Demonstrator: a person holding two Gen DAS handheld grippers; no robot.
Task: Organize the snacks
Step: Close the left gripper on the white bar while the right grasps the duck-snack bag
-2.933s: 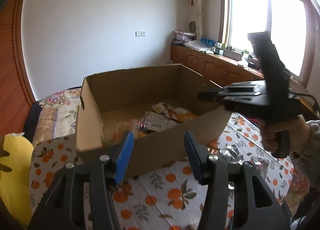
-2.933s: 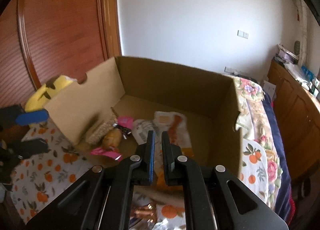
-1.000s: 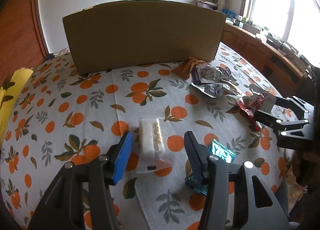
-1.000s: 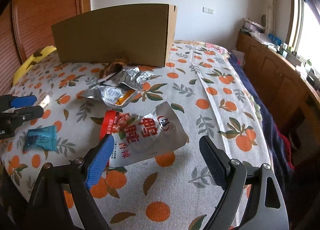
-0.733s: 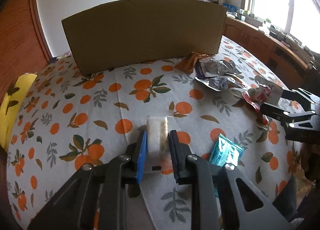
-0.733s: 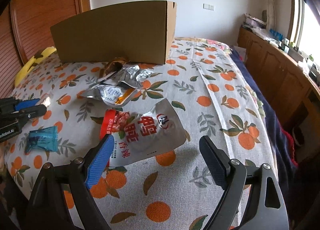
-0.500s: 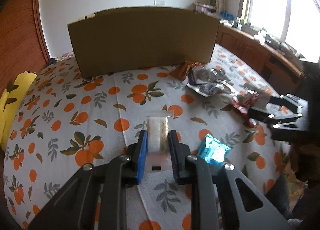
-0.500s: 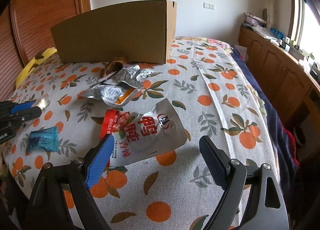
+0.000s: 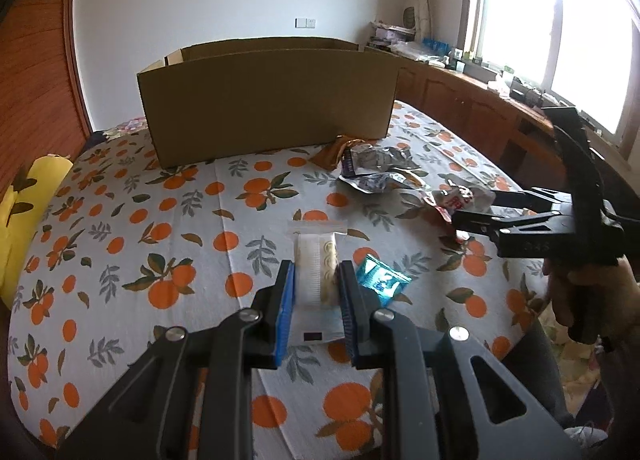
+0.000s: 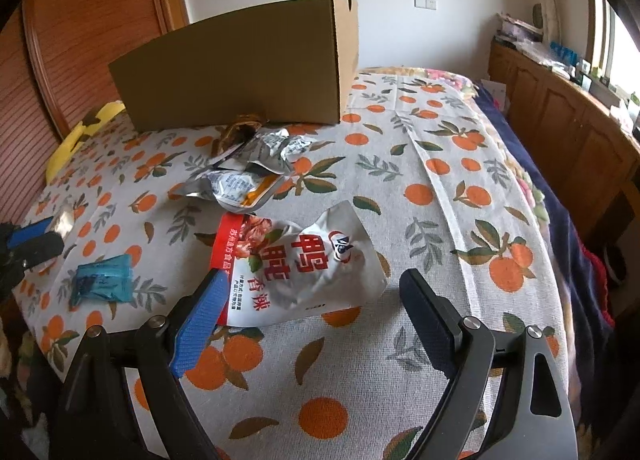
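One white packet (image 9: 314, 272) pinched in left gripper (image 9: 316, 292), lifted off bedspread (image 9: 120, 219). Right gripper (image 10: 312, 308) wide open, straddling red pouch (image 10: 296, 264). Slip risk: slick wrapper, grip near one end. Box (image 9: 268, 103) well ahead, tall wall to clear. Blue packet (image 9: 380, 278), foil bags (image 9: 376, 171) lying between.

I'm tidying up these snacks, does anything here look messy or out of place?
Yes. Two crumpled silver wrappers and a brown packet lie heaped on the bedspread just outside the cardboard box, not in it.
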